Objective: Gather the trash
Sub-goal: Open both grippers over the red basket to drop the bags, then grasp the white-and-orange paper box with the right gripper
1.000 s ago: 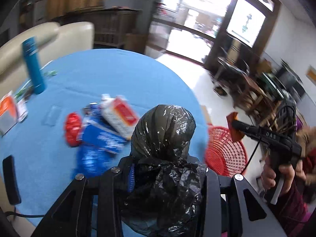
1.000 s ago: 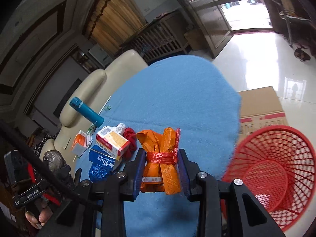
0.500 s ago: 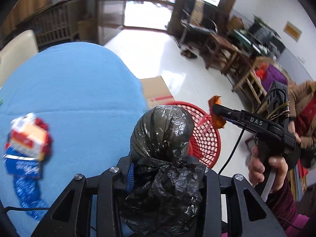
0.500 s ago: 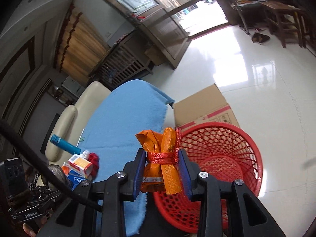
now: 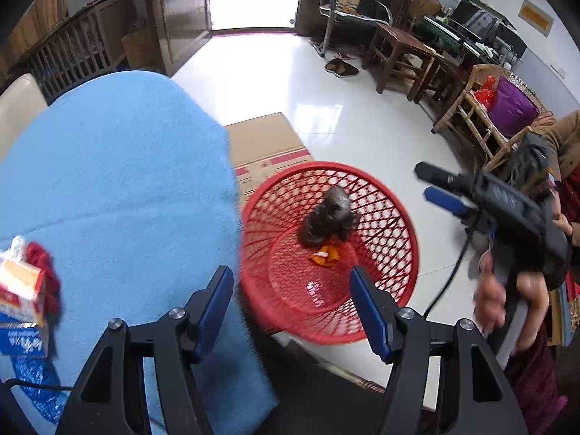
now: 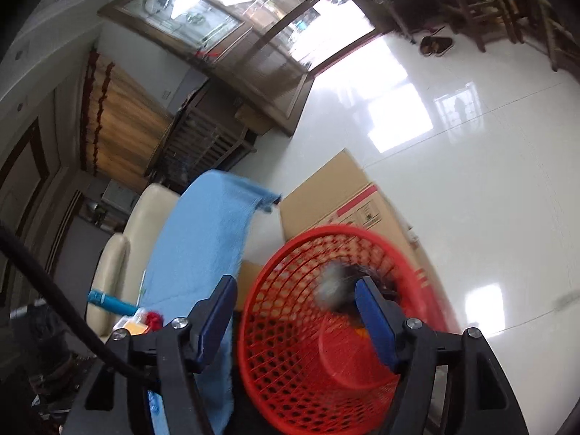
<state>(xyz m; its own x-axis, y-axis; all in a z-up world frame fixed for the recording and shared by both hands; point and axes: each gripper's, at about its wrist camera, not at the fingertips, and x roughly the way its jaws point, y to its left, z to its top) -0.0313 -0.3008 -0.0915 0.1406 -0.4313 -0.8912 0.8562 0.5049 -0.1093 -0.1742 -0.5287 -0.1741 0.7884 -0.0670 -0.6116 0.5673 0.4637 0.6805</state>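
Both grippers just let go over the red basket — trash dropped in.

Left gripper (image 5: 290, 301) has just been opening, fingers spread, nothing between them; right gripper (image 6: 295, 317) likewise just opened wide and empty, the person's hand (image 5: 507, 290) on its handle. In the red basket (image 5: 398, 210) on the floor by the blue table (image 5: 116, 181), the black bag bundle (image 5: 326, 217) sits blurred above the orange wrapper (image 5: 326, 255). Both look light, soft, crinkly and slippery — best pinched across the bunched middle. On the table the carton (image 5: 21, 286), red cloth (image 5: 40, 259) and blue packet (image 5: 21, 340) remain: the carton stiffer, take by its flat sides. Beyond, a cardboard box (image 5: 264, 145).
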